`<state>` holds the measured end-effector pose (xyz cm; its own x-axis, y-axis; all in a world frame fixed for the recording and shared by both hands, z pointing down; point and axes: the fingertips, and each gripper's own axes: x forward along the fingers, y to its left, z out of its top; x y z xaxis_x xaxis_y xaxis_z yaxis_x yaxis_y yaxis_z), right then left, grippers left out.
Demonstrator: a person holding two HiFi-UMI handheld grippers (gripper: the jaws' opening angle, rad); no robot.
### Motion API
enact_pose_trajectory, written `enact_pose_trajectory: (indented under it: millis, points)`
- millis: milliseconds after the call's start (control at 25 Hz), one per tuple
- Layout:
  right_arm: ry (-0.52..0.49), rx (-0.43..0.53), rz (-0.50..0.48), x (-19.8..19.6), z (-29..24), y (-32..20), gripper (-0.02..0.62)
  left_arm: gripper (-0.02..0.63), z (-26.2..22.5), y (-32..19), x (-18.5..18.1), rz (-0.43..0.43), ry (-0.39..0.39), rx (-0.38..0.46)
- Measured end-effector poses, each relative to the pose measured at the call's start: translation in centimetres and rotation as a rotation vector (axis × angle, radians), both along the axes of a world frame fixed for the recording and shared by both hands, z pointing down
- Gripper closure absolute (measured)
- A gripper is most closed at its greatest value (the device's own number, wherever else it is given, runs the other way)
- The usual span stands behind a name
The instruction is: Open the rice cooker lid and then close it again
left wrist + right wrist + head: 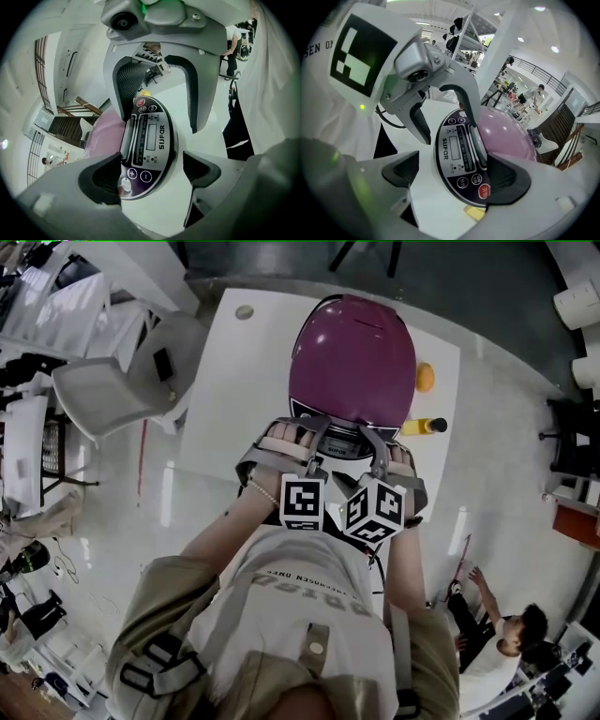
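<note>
A purple rice cooker [352, 357] stands on the white table [234, 381] with its lid down. Both grippers hang over its front control panel [342, 442]. My left gripper [309, 439] is open. In the left gripper view, the dark panel [150, 140] lies between the wide-apart fingers of that gripper [152, 180], and the left finger [101, 180] reaches over the panel's edge by the silver bar [126, 143]. My right gripper [375, 451] is open too. The right gripper view shows this gripper [454, 180] straddling the same panel [459, 154], its right finger [508, 180] beside the purple lid [506, 136].
An orange object [425, 377] and a yellow bottle with a black cap [424, 426] lie on the table to the right of the cooker. A grey chair [122, 381] stands off the table's left edge. A person [497, 634] sits on the floor at lower right.
</note>
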<state>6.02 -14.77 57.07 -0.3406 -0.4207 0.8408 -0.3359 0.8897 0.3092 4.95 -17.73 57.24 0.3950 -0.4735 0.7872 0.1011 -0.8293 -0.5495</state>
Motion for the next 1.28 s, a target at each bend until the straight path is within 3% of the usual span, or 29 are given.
enact_pose_trajectory:
  millis: [520, 960, 1280]
  points:
    - [0.188, 0.038, -0.075, 0.6, 0.7, 0.0, 0.172, 0.183, 0.2, 0.0, -0.4, 0.027, -0.105, 0.050]
    - [0.307, -0.006, -0.104, 1.6, 1.4, 0.1, 0.172, 0.184, 0.5, -0.2, -0.8, 0.069, -0.227, 0.106]
    - [0.314, -0.060, -0.113, 1.6, 1.2, 0.1, 0.175, 0.184, 0.7, -0.4, -1.1, 0.105, -0.262, 0.146]
